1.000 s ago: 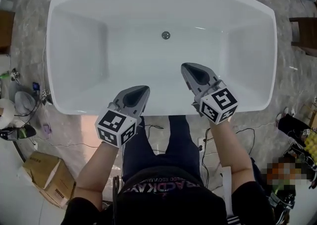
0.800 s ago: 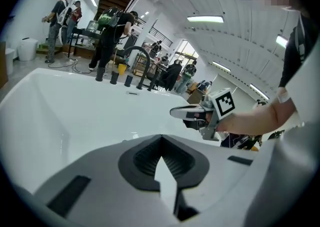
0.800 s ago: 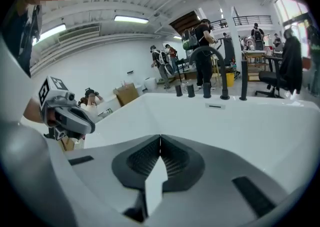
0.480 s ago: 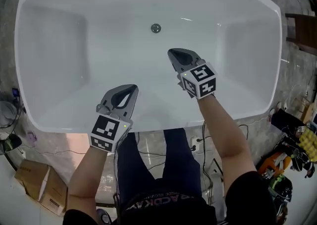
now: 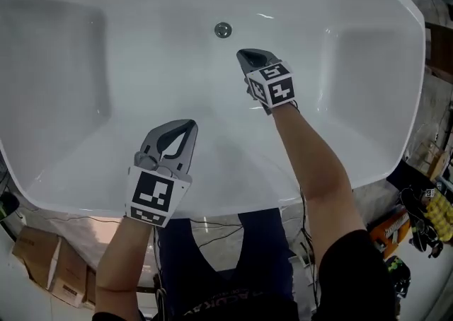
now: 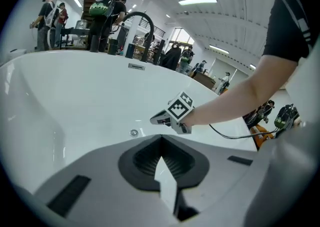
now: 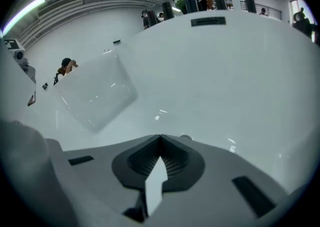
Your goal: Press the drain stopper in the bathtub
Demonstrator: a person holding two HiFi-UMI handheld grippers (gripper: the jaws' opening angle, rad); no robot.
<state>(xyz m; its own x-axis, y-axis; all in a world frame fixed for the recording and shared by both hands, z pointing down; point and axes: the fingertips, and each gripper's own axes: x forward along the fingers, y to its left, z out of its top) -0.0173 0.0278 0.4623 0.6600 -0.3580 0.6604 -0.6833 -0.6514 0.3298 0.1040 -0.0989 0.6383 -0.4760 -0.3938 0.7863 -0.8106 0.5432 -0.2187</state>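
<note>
Right gripper [image 5: 243, 54], jaws closed and empty, is inside the bathtub [image 5: 64, 65], just short of the drain stopper [image 5: 223, 30]. Left gripper [image 5: 187, 126] likewise closed, empty, well back.

From the head, steeply down onto the bathtub [image 5: 106, 51], near enough that the white basin fills almost the whole frame; from the left gripper [image 5: 185, 126], at the tub's near side, along its own jaws across the basin toward the far rim and the room behind; from the right gripper [image 5: 244, 54], close above the tub floor, facing the far wall; shared by all three, the drain stopper [image 5: 223, 30]; shared by the head and left gripper views, the right gripper itself.
</note>
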